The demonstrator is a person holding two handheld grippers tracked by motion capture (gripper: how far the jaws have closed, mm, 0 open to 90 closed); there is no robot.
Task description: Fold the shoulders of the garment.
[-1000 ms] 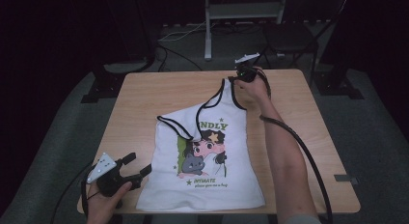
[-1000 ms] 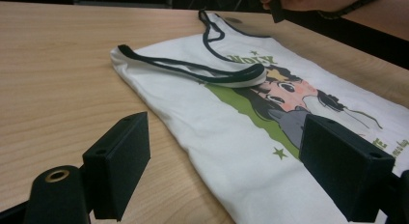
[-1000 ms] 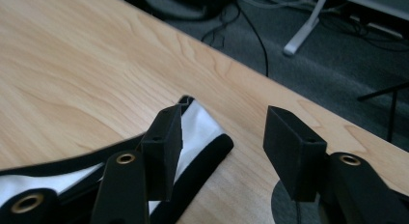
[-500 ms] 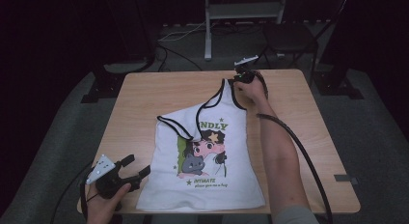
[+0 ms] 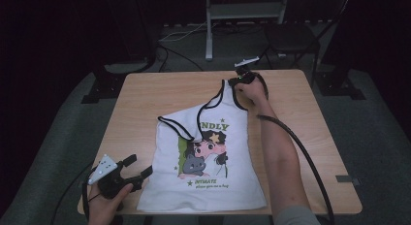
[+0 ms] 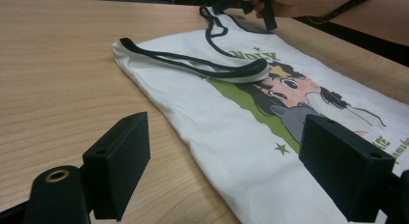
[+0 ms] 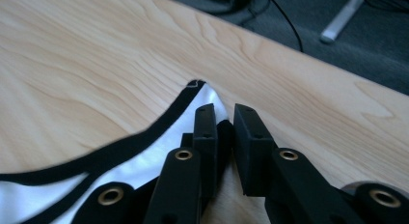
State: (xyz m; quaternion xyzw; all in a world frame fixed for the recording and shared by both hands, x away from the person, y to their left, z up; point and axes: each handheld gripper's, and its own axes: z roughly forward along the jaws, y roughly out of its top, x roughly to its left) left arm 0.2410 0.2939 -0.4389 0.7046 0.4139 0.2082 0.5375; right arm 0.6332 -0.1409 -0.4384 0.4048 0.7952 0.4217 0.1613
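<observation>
Jaws of the right gripper (image 7: 224, 137) have just been closing and now clamp the shoulder strap (image 7: 202, 96) of the tank top (image 5: 208, 157), spread flat on the table (image 5: 145, 99). Left gripper (image 6: 231, 171) gapes, unused. We judge lifting comes next.

Tank top (image 5: 213, 162): soft matt white cloth, black-trimmed edges, printed cartoon graphic. Table (image 5: 160, 96): smooth light wood-grain surface. Left gripper (image 6: 226, 166) pads: matt black plastic.
</observation>
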